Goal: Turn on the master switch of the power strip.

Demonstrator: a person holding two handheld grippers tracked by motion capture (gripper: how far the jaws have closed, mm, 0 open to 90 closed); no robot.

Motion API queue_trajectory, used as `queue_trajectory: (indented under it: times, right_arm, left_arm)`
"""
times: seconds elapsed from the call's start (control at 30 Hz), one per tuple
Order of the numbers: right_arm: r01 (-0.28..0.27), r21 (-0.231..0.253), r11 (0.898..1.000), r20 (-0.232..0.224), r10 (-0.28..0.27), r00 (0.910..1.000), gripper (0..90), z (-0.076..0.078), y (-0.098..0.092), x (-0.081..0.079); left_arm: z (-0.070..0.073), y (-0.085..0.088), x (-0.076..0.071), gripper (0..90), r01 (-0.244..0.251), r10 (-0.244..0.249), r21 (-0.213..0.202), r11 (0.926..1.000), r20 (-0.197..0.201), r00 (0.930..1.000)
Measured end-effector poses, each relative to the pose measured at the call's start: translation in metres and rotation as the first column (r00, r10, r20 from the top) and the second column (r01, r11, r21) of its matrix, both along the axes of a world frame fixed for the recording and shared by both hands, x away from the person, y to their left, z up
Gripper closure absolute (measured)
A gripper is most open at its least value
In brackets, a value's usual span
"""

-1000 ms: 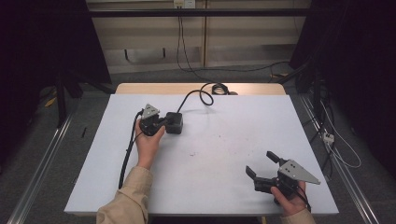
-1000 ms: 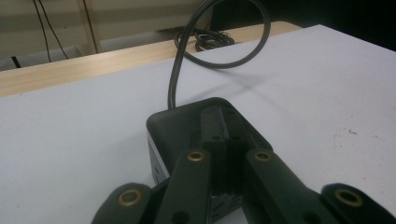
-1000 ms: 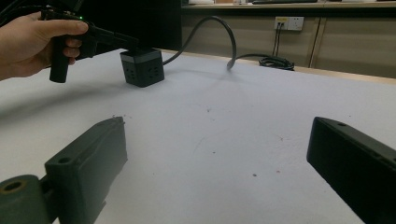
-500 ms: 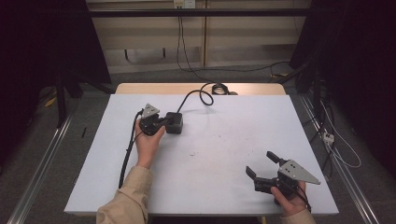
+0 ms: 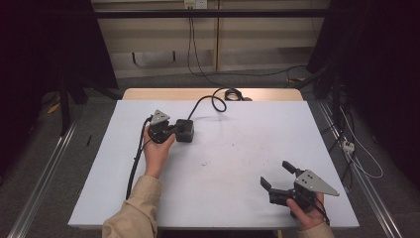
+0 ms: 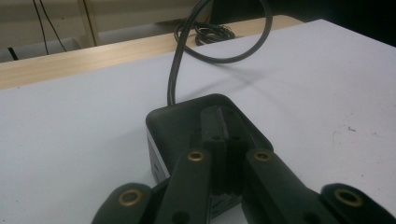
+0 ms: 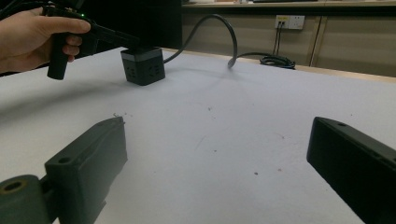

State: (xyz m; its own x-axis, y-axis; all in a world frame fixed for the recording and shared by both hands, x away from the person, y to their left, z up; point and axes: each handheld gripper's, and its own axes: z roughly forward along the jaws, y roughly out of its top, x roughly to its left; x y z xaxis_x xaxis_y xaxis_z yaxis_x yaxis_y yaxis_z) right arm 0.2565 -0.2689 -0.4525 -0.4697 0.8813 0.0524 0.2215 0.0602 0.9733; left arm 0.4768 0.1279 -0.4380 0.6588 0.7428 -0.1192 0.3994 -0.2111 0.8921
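A white table (image 5: 237,163) spreads wide and mostly bare, with a strip of pale wood along its far edge. On its far left part stands a black cube-shaped power socket block (image 5: 184,130), resting flat on the white surface. In the right gripper view its side faces show rows of socket holes. A thick black power cord (image 5: 208,101) leaves its far side, arches up in a loop, and runs to a coil on the wooden strip.

The block looks rigid, hard-shelled and moderately heavy, likely smooth plastic that could slip under narrow jaws. The stiff cord would probably tug back on any lift or turn. Its flat opposite sides seem the surest place to take hold; the cord makes a poorer handle.

The left gripper (image 5: 171,130) reaches the block from the person's side, just above it. In the left gripper view its jaws lie pressed together over the block's top face, touching or almost touching it, not clamped round it.

The right gripper (image 5: 277,177) hovers near the table's front right corner, well apart from the block, its jaws spread wide with nothing between them.
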Motion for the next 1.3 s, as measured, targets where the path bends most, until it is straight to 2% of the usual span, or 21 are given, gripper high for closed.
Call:
queue_trajectory:
  times: [0.03, 0.1, 0.13, 0.3, 0.33, 0.47, 0.53, 0.73, 0.8, 0.93, 1.0, 1.17, 1.2, 1.3]
  right_arm:
    - [0.000, -0.001, 1.000, 0.000, 0.000, 1.0000, 4.7, 0.000, 0.000, 0.000]
    - [0.002, 0.005, 1.000, 0.000, -0.002, 1.0000, 4.7, 0.000, 0.001, 0.000]
    - [0.002, 0.005, 1.000, 0.000, -0.002, 1.0000, 4.7, 0.000, 0.001, 0.000]
    - [0.004, 0.001, 1.000, 0.001, -0.004, 1.0000, 4.7, 0.000, 0.000, -0.001]
    - [0.003, 0.002, 1.000, 0.002, -0.003, 1.0000, 4.7, 0.000, 0.000, -0.001]
    - [0.003, 0.006, 1.000, 0.001, -0.003, 1.0000, 4.7, 0.000, 0.000, 0.000]
    - [0.001, 0.009, 1.000, 0.002, -0.001, 1.0000, 4.7, 0.000, -0.001, 0.000]
    - [-0.009, 0.006, 1.000, 0.008, 0.009, 0.9999, 4.6, 0.001, 0.000, 0.001]
    - [-0.012, 0.006, 1.000, 0.011, 0.012, 0.9999, 4.7, 0.001, 0.000, 0.001]
    - [-0.011, 0.004, 1.000, 0.011, 0.011, 0.9999, 4.7, 0.001, 0.000, 0.001]
    - [-0.009, 0.008, 1.000, 0.010, 0.009, 0.9999, 4.7, 0.001, 0.000, 0.000]
    - [-0.006, 0.009, 1.000, 0.013, 0.006, 0.9999, 4.7, 0.002, 0.000, 0.001]
    - [-0.007, 0.011, 1.000, 0.013, 0.007, 0.9999, 4.7, 0.002, 0.000, 0.001]
    - [-0.012, 0.002, 1.000, 0.013, 0.012, 0.9998, 4.7, 0.001, 0.001, 0.002]
  left_arm:
    - [0.000, 0.000, 0.000, 90.0, -0.006, 0.006, -0.013, 0.9999, -0.010, 0.9999]
    - [0.000, 0.000, 0.000, 90.0, 0.000, 0.000, 0.000, 1.0000, -0.005, 1.0000]
    - [0.000, -0.001, 0.000, 90.0, -0.004, 0.004, -0.006, 1.0000, -0.011, 0.9999]
    - [0.000, -0.002, -0.001, 90.0, -0.004, 0.004, 0.006, 1.0000, 0.007, 1.0000]
    - [0.000, -0.002, -0.002, 90.0, -0.012, 0.012, -0.010, 0.9999, -0.002, 0.9999]
    - [-0.002, -0.001, -0.002, 90.0, -0.010, 0.010, -0.024, 0.9997, 0.001, 1.0000]
    - [-0.002, 0.001, -0.001, 90.0, -0.011, 0.011, -0.037, 0.9993, -0.013, 0.9999]
    - [0.000, 0.001, -0.001, 90.0, -0.019, 0.019, -0.034, 0.9992, -0.002, 0.9998]
    - [0.003, 0.002, -0.002, 90.0, -0.022, 0.022, -0.061, 0.9979, 0.009, 0.9997]
    - [0.010, 0.004, -0.005, 89.7, -0.033, 0.034, -0.067, 0.9972, 0.016, 0.9993]
    - [0.012, 0.005, -0.006, 85.1, -0.043, 0.043, -0.068, 0.9968, 0.000, 0.9991]
    - [0.015, 0.007, -0.009, 63.8, -0.062, 0.061, -0.077, 0.9951, -0.025, 0.9978]
    - [0.016, 0.008, -0.010, 57.1, -0.057, 0.055, -0.081, 0.9951, -0.027, 0.9981]
    - [0.020, 0.008, -0.013, 47.0, -0.046, 0.043, -0.093, 0.9946, -0.034, 0.9985]
